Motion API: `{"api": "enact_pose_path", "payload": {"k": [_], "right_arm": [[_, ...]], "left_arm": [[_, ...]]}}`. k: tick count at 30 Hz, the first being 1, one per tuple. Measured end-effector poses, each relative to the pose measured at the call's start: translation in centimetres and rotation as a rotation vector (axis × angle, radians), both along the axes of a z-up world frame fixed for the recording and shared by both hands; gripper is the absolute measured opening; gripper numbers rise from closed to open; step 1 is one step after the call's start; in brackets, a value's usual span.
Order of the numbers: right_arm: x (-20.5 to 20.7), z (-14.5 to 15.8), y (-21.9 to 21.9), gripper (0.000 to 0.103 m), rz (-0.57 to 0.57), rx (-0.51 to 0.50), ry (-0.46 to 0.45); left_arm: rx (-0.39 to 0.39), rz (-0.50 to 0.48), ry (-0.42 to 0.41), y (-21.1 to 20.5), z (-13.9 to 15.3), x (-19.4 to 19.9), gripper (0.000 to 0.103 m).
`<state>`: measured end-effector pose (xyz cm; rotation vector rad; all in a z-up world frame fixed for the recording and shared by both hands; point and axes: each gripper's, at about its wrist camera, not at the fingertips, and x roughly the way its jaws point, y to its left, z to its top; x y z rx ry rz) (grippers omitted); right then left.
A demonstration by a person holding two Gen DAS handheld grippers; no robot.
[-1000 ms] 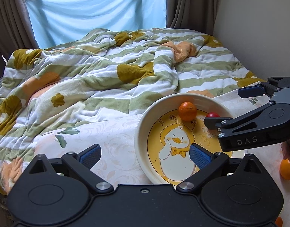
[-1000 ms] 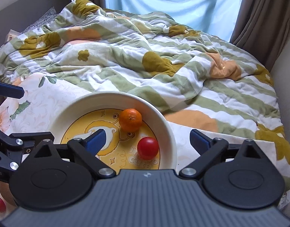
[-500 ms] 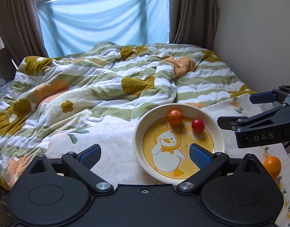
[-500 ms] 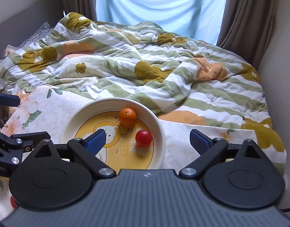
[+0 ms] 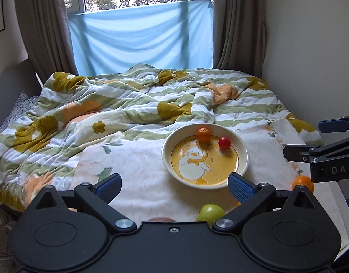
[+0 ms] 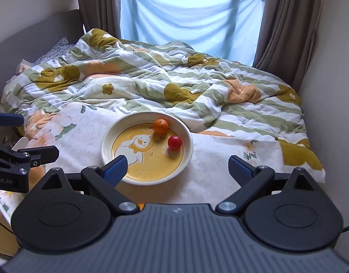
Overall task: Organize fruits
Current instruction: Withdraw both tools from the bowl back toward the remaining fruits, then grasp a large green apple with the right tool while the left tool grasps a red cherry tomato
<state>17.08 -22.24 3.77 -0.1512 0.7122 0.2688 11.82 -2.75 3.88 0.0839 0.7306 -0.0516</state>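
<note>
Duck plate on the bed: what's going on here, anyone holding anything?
A person is sorting fruit with two handheld grippers. Both the left gripper and the right gripper are open and empty, hovering short of the duck plate. An orange and a small red fruit already sit in the plate. A green fruit and another orange lie loose on the floral cloth nearer the grippers, not yet picked up.
</note>
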Motion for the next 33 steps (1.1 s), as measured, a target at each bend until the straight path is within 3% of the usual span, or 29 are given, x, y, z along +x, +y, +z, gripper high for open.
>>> {"api": "enact_pose_path", "payload": {"k": [9,19,25,33], "right_arm": [[-5.9,0.3,0.1,0.103,0.041,0.006,0.002],[-9.6,-1.9,1.8,0.103,0.055,0.015,0.032],[-10.3,-4.1,4.1,0.103,0.051,0.023,0.037],[-10.1,-7.7,7.2,0.103,0.032,0.046,0.059]], "left_arm": [[-0.019,0.071,0.02,1.3,-1.2,-5.7,0.102],[0.009,0.125,0.021,4.6,-4.5,-9.1,0.102],[0.018,0.1,0.045,6.8,-7.3,-8.7,0.101],[0.017,-0.005,0.067,8.1,-10.8,-7.5,0.099]]}}
